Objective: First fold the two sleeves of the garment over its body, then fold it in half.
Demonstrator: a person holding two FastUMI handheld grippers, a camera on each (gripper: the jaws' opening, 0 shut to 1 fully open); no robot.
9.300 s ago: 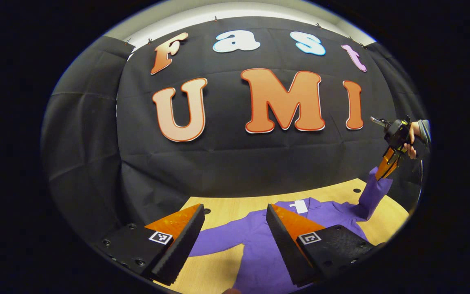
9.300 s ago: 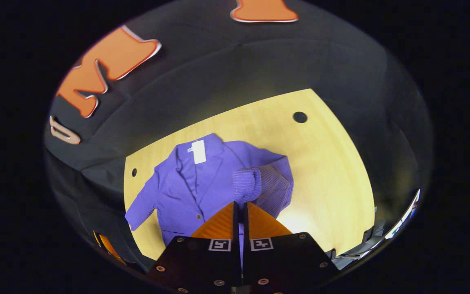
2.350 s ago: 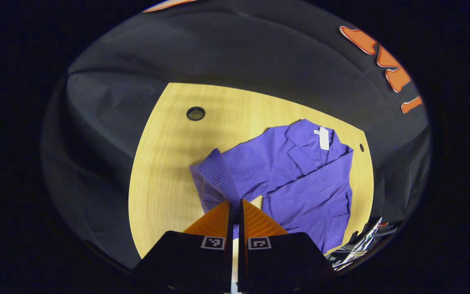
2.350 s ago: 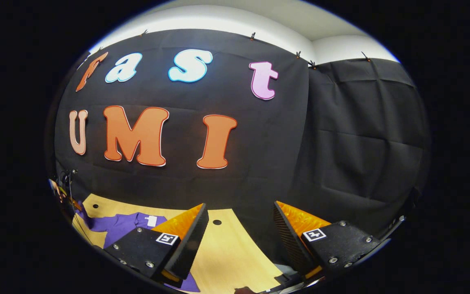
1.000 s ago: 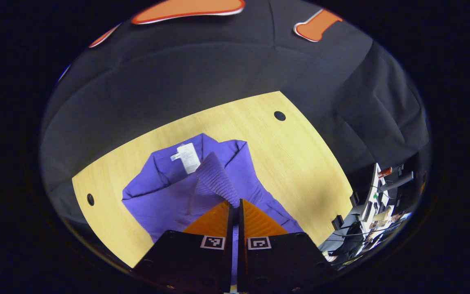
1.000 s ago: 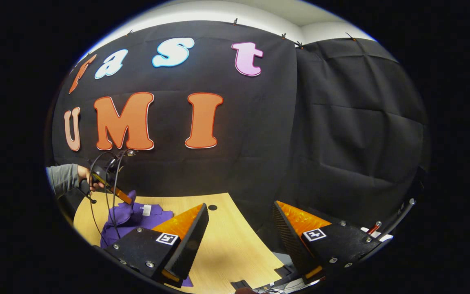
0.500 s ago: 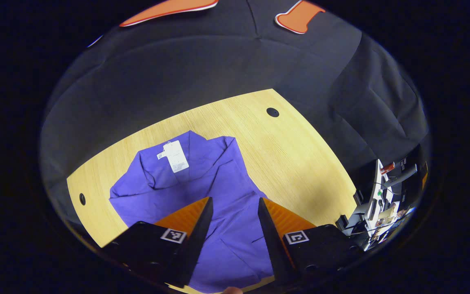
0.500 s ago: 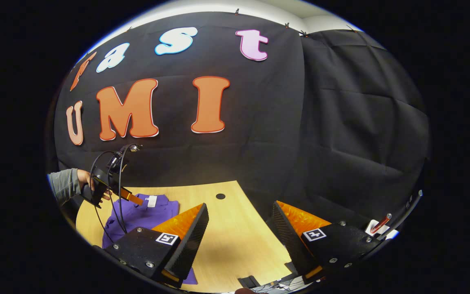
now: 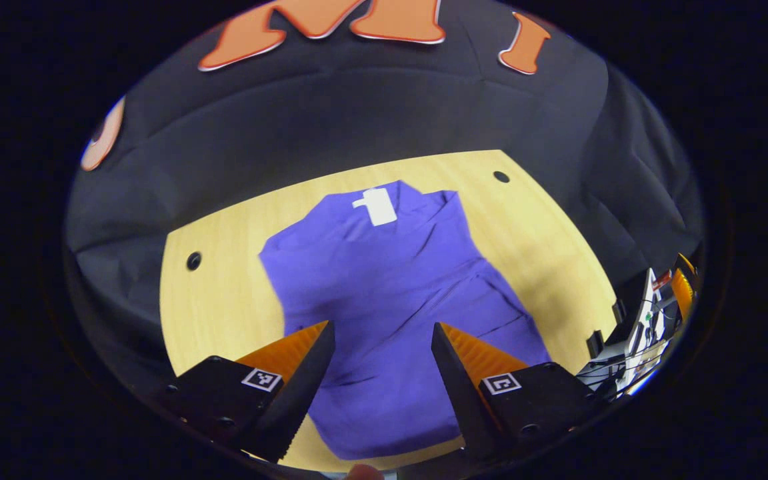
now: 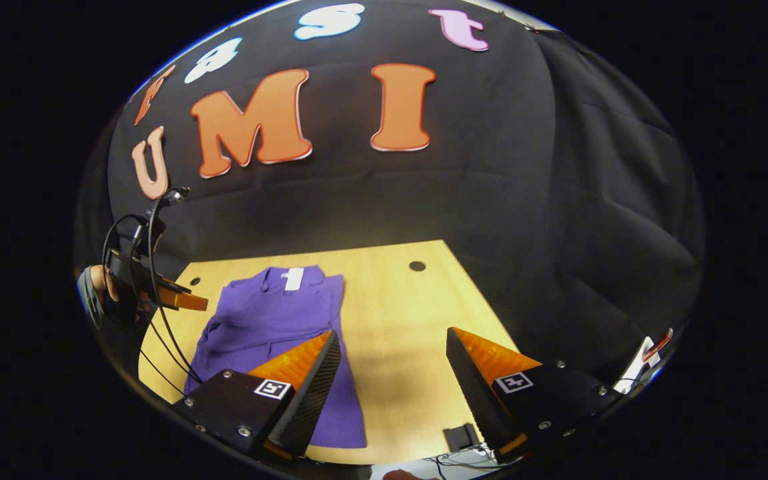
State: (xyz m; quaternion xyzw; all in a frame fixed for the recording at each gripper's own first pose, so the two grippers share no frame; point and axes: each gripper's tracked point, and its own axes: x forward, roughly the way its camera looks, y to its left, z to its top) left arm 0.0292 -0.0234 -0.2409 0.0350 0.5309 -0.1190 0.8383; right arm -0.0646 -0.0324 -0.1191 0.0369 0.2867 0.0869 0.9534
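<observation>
A purple garment (image 9: 397,293) lies flat on the light wooden table (image 9: 224,300), both sleeves folded over its body, collar and white tag (image 9: 375,206) at the far end. My left gripper (image 9: 383,333) hangs open above the garment's lower half, nothing between its fingers. In the right gripper view the garment (image 10: 271,327) lies at the left of the table (image 10: 411,347). My right gripper (image 10: 394,343) is open above bare table, to the right of the garment. The left gripper (image 10: 177,299) shows there too, held by a hand (image 10: 101,287) above the garment's left edge.
Round holes sit in the table top (image 9: 193,261) (image 9: 501,177) (image 10: 417,266). Black cloth walls close off the back and sides. Equipment and cables (image 9: 644,327) lie beyond the table's right edge. A small dark object (image 10: 461,437) rests at the near edge.
The left gripper let go of the sleeve over the garment's body, opened, and drew back toward the hem. The right gripper stayed open and tilted down toward the table.
</observation>
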